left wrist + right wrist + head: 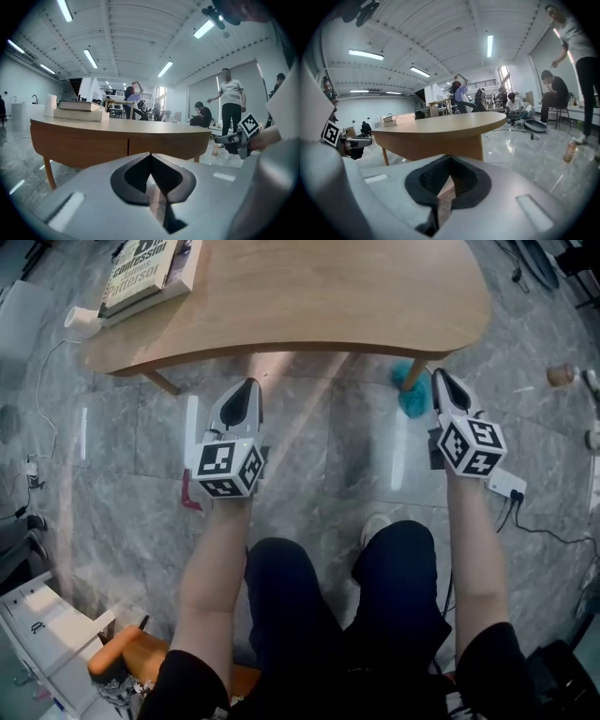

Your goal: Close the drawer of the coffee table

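Far left of the head view: book on the corner of the coffee table, well away from both grippers. No open box projecting from the near edge of the top anywhere in that view.

Left gripper: just short of the table's near edge, apart from it. Jaws shut tip to tip in the left gripper view, nothing between.

Straight ahead in the same view: apron broken by one vertical seam. Panel right of the seam judged to be the front of the drawer — flush with the apron, no gap, no shadow line of a pulled-out box.

Right gripper: beside the table leg and a teal object on the floor, clear of the table edge. Jaws likewise closed on nothing in the right gripper view, with only table and floor beyond.

Assessment: drawer judged fully home, closing step complete. Nothing left but withdrawal — no contact with the table by either gripper at present. Handle or pull not discernible.
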The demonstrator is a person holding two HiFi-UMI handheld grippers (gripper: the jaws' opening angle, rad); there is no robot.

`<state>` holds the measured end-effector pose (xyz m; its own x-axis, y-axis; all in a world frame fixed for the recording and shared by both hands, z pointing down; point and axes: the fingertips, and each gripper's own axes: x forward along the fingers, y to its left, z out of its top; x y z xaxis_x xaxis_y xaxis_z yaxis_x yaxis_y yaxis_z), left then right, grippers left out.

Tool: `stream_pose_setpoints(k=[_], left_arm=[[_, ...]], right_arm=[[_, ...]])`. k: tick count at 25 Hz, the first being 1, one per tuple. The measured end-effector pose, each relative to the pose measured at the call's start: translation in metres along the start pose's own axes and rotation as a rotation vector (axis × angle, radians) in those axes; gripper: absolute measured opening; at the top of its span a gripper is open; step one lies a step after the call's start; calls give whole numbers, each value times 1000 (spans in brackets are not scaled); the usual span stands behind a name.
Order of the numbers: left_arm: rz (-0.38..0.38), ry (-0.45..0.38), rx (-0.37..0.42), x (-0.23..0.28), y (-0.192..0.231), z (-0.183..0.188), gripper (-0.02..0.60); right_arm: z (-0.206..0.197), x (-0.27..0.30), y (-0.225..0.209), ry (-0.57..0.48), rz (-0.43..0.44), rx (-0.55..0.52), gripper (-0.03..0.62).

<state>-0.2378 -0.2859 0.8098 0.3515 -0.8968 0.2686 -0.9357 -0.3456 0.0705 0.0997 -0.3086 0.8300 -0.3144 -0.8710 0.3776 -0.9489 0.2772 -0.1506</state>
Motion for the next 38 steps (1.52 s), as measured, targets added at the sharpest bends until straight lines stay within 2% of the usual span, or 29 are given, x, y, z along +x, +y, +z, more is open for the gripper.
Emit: stream_pose_setpoints(k=[6,11,19,25,29,32,34,38], left_arm=[[15,101,-28,-55,-11,57,6],[23,147,-42,-114,-27,139,6],[6,160,-50,-201,-72,264,6],[-39,147,-63,-251,-104,336,6],[-100,144,-62,-294,-131,374,6],[-141,109,-63,-320,-148,405,6],[-154,78,-94,-336,-154,425,6],[-191,55,-129,-397,-170,446,6]], right_arm=[[54,-41,43,89,82,28,2],[127,-88,79,158,125,46,2],[229,-171,142,220,216,38,2],[293,-231,188,197,274,51,2],[334,-285,222,156,300,55,2],[365,-320,244,109,330,55,2],[385,-339,258,75,351,39,2],[396,-396,294,60,387,17,2]])
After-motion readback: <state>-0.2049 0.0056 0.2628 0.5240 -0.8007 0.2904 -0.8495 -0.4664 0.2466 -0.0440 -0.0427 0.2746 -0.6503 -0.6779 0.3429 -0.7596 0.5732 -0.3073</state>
